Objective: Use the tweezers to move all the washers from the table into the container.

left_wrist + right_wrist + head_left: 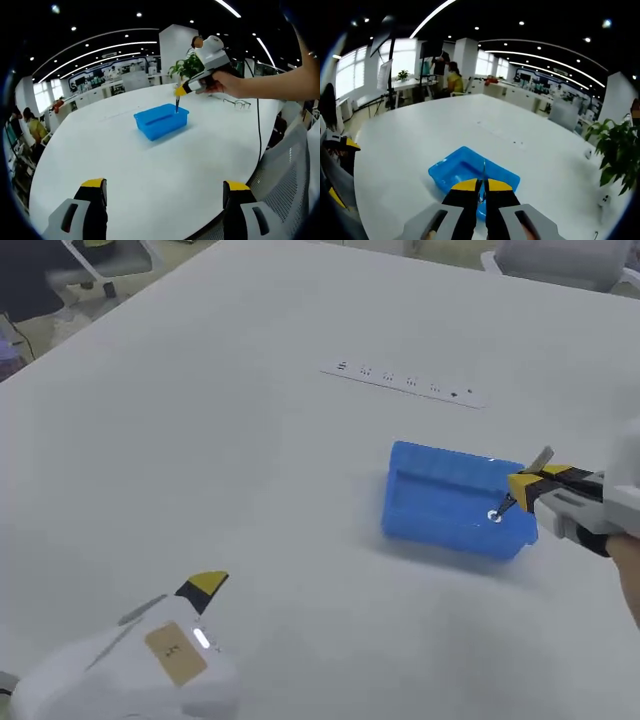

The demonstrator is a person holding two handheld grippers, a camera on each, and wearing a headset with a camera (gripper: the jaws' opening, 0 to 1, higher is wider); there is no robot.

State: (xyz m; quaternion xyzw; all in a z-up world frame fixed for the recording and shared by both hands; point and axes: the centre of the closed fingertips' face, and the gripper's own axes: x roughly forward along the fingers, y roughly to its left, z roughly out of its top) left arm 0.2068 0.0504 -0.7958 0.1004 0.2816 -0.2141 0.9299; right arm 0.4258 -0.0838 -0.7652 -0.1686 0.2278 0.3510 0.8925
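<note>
Delivery of one washer [495,516] is judged to be under way: a small ring-like glint is seen at the tip of the tweezers [506,503], which are clamped between the closed jaws of the right gripper [522,486] and pointed down into the blue container [450,532]. The container is placed directly ahead of and beneath that gripper's tips, with the tweezers' point hanging just inside its near wall. Release of the piece is not yet done. Whether more of them are left on the table [250,440] cannot be told, such parts being too small to be made out. The left gripper [205,585] is held with its jaws wide apart and nothing between them, well apart from the container, which lies ahead of it.
</note>
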